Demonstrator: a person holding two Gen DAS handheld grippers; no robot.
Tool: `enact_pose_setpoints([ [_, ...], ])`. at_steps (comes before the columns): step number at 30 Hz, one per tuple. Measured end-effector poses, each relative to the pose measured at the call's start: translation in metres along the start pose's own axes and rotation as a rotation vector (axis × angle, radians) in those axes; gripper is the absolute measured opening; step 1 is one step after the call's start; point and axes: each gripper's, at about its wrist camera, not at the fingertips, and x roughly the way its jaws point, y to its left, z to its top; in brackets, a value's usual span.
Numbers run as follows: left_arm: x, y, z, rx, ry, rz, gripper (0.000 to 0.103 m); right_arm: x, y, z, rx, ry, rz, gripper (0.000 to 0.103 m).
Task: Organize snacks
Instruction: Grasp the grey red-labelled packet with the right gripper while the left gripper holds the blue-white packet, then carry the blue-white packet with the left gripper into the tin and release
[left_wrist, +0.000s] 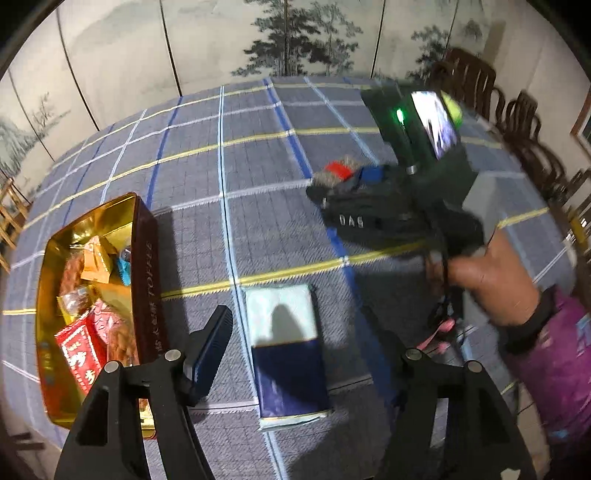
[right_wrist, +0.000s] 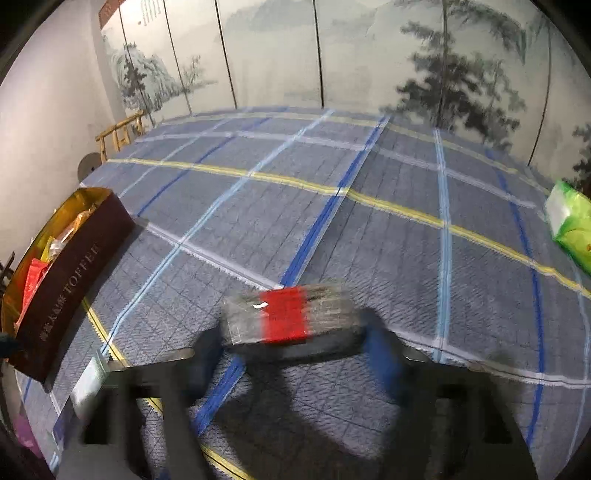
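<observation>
Toffee tin (left_wrist: 146, 280) sits far left on the desk (left_wrist: 258, 177), open so snacks drop straight in. Left claw (left_wrist: 306, 354) hangs tilted down, apart, over a blue-white packet (left_wrist: 288, 354). Right claw (right_wrist: 295, 354), angled down, looks clamped on a red-banded snack (right_wrist: 284, 314), probably tin-bound.

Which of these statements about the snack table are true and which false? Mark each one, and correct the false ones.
1. The toffee tin is closed. False: it is open, with snack packets inside.
2. A blue and pale packet lies on the cloth in front of the left gripper. True.
3. The packet at the right gripper has a green band. False: the clear snack pack has a red band.
4. The checked tablecloth has yellow and blue lines. True.
</observation>
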Motion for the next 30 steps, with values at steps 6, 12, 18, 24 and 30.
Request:
enact_pose_setpoints([
  [6, 0.025, -0.003, -0.009, -0.011, 0.082, 0.014, 0.065, -0.018, -0.002, -0.009, 0.005, -0.041, 0.008, 0.061],
  [12, 0.05, -0.003, -0.018, -0.026, 0.151, 0.018, 0.065, -0.065, -0.016, -0.038, 0.071, -0.112, 0.009, 0.061],
  [18, 0.056, 0.003, -0.026, -0.046, 0.123, -0.013, 0.045, -0.089, -0.028, -0.067, 0.134, -0.13, -0.02, 0.061],
  [24, 0.039, 0.008, -0.035, -0.082, 0.075, -0.053, 0.045, -0.087, -0.031, -0.082, 0.171, -0.102, -0.035, 0.061],
  [30, -0.005, 0.004, -0.037, -0.049, -0.047, -0.025, 0.045, -0.084, -0.029, -0.082, 0.159, -0.083, -0.082, 0.061],
])
